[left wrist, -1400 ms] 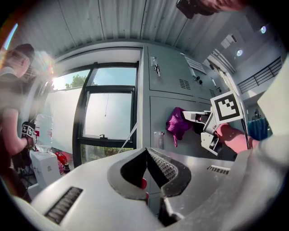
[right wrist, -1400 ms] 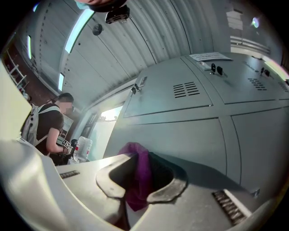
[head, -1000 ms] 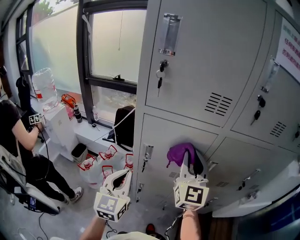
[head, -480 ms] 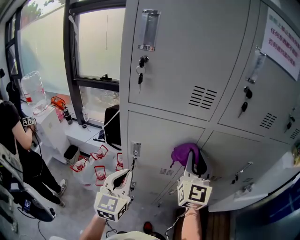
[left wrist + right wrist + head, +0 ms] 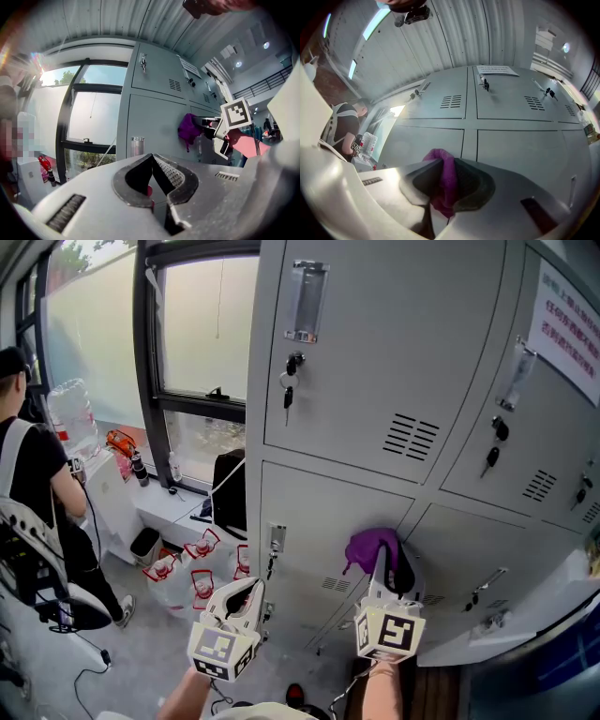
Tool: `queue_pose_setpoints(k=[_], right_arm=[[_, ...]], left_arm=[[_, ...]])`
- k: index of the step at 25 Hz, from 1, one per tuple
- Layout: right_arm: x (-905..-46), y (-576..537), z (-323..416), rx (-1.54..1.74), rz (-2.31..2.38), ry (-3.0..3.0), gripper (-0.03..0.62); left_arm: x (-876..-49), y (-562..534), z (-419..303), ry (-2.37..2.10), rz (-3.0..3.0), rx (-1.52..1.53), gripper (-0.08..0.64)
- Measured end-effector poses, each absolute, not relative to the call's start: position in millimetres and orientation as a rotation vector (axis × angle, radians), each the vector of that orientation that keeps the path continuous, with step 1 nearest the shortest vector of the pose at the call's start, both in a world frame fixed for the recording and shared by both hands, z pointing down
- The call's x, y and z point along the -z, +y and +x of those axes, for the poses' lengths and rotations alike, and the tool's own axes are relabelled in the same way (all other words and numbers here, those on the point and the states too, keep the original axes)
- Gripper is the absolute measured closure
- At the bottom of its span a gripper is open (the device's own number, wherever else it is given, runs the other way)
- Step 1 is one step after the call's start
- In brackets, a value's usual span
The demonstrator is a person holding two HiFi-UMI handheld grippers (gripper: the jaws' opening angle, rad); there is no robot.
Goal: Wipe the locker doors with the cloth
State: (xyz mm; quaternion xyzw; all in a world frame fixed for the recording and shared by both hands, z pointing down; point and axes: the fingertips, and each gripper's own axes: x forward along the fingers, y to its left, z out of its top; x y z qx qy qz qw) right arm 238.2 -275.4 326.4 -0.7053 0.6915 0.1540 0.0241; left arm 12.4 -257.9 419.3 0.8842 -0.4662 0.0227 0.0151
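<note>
Two hand-held grippers are in front of me, both low in the head view before a bank of grey lockers [image 5: 375,362]. The right hand-held gripper [image 5: 380,563] is clamped on the cloth [image 5: 369,547]. Its own view shows the jaws pinched on a fold of the fabric [image 5: 444,180], which bulges above the tips and hangs below them.

The cloth is a deep purple, soft and bunched into a rumpled lump with a short tail hanging down. It sits at the lower row of lockers, up by the top of the lower doors [image 5: 323,521], close to the seam between the left door and the one to its right. From the left gripper view it shows as a purple clump [image 5: 188,129] right at the door face. I cannot tell whether it actually presses on the metal.

The left hand-held gripper [image 5: 246,592] is held nearer and further left, apart from the lockers. Its jaws [image 5: 152,161] meet at the tips with nothing between them.

A bunch of keys [image 5: 289,395] hangs from the lock of the upper left door. Far left, a person [image 5: 37,465] stands by the window [image 5: 187,334], with a big water bottle [image 5: 70,418] just beside them.
</note>
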Motion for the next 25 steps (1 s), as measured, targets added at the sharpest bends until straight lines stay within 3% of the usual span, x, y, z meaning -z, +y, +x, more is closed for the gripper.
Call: queue_pose_setpoints(k=[25], right_arm=[[-382.2, -281.3, 94.3, -0.405, -1.811, 2.504, 0.517]], left_arm=[[-428.0, -261.9, -42.4, -1.624, 2.624, -0.091, 0.537]])
